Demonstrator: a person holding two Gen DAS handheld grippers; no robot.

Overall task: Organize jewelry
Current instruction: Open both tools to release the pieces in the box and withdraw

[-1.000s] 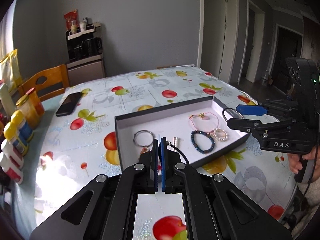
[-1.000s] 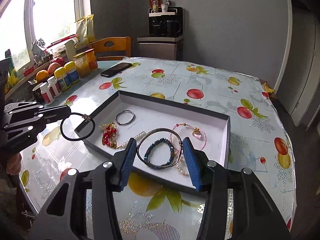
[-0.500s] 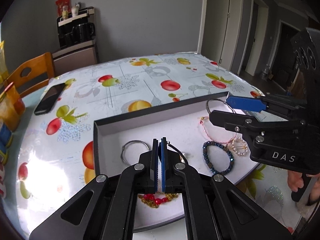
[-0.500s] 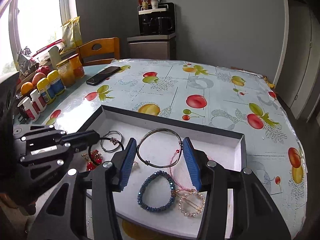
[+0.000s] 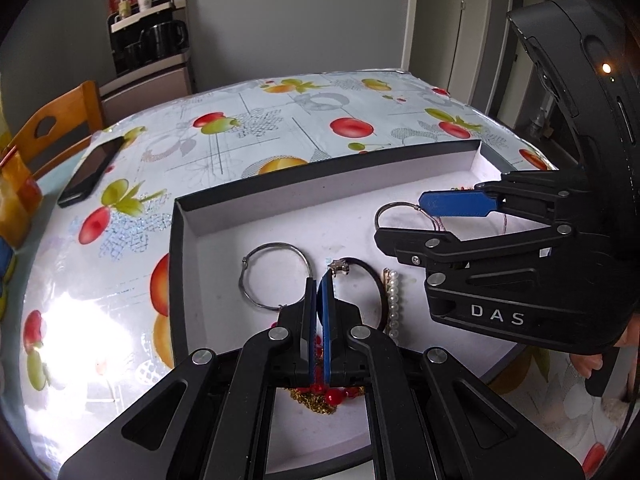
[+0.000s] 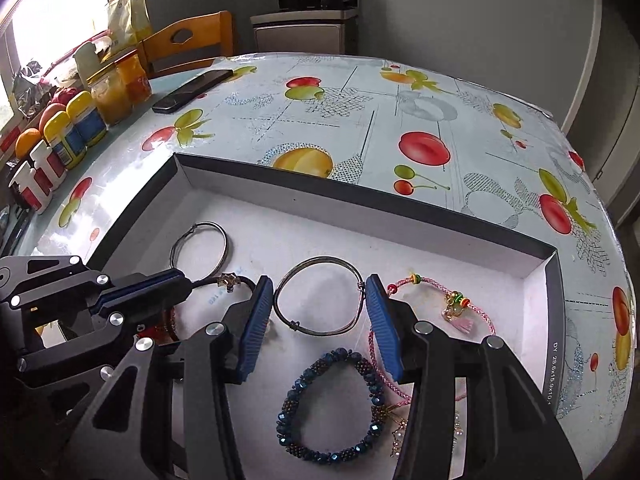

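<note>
Our right claw (image 6: 320, 308) spans the wire bangle (image 6: 319, 297) w/ pads wide; left claw (image 5: 317, 300) pinches the black cord bracelet (image 5: 366, 280), both low over the tray (image 6: 360, 204).

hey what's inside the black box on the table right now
Inside the box: two silver bangles, a blue beaded bracelet, a pink cord bracelet. The grippers hide parts of a red-and-gold piece.

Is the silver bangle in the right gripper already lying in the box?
Cannot tell. The bangle is gripped between the right gripper's fingers over the box; contact with its floor is unclear.
</note>
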